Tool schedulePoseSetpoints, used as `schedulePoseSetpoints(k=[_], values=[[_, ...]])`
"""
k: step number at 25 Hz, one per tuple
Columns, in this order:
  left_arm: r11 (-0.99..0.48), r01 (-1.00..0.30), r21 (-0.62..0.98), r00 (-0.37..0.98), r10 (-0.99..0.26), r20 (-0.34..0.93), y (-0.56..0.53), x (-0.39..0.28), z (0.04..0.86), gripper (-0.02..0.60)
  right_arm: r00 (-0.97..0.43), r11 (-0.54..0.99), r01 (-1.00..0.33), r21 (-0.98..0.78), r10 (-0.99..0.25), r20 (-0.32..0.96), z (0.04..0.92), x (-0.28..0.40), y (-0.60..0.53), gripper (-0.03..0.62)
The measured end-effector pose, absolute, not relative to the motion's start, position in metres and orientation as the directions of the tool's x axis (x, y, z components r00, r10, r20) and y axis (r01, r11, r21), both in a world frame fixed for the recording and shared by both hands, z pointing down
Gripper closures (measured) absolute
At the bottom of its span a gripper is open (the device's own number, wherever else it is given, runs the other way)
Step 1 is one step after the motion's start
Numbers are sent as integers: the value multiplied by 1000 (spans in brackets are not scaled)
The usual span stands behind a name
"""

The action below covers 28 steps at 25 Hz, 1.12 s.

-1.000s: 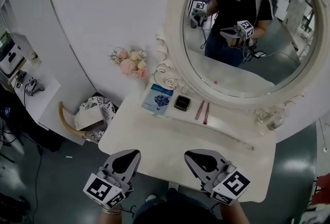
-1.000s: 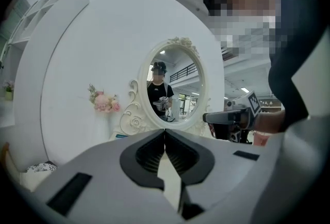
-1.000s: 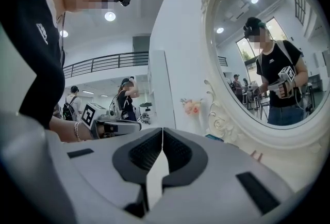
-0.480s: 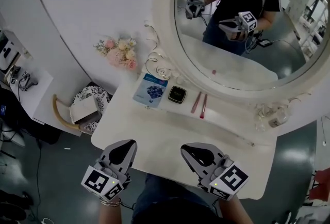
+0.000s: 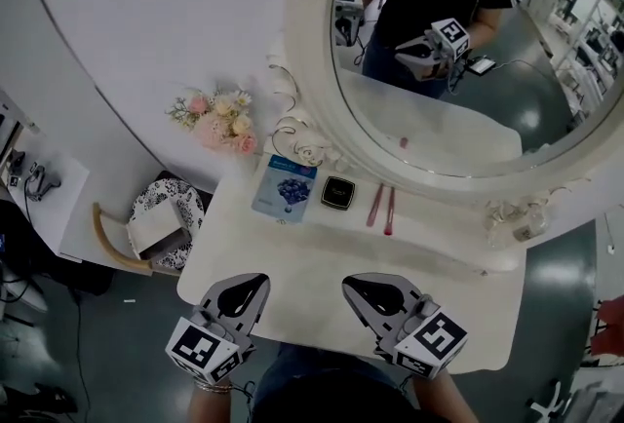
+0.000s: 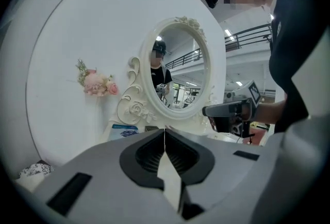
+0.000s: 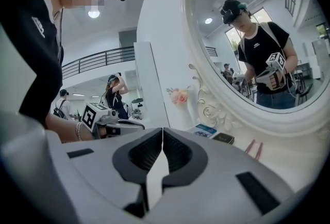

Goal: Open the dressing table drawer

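You face a white dressing-table worktop point(image 5: 312, 260) set against a curved white wall point(image 5: 146, 21), with grey-green floor point(image 5: 88, 333) around it; an oval mirror point(image 5: 458, 80) in a scrolled white frame rises from its back edge; along that edge lie a blue packet point(image 5: 285, 187), a black compact point(image 5: 338, 192) and two pink sticks point(image 5: 382, 207); pink flowers point(image 5: 219, 124) sit against the wall to the left.

Your left tongs point(image 5: 255, 282) and right tongs point(image 5: 353, 284) hover over the worktop's near edge, each pair pressed together with nothing between.

The drawer is hidden; the head view looks down on the top only, and your body cuts off the front.

Only the right gripper view shows people point(image 7: 114, 95) in a hall behind; only the head view's mirror reflects you holding both tongs.
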<state>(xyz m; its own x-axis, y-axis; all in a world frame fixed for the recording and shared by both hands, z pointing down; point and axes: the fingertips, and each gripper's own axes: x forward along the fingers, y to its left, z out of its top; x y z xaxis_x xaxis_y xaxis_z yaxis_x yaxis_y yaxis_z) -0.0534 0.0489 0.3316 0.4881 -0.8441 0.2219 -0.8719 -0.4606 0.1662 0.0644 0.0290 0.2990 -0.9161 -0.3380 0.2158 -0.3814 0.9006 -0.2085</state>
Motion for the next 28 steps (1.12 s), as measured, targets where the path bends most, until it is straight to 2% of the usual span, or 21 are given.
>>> schedulePoseSetpoints(k=[10, 28], values=[[-562, -803, 196, 595, -758, 265, 21, -51, 349, 565, -873, 852, -473, -224, -420, 248, 308, 51, 9, 574], [-595, -768, 239, 641, -702, 310, -9, -58, 384, 564, -842, 814, -524, -252, -448, 302, 333, 32, -13, 574]])
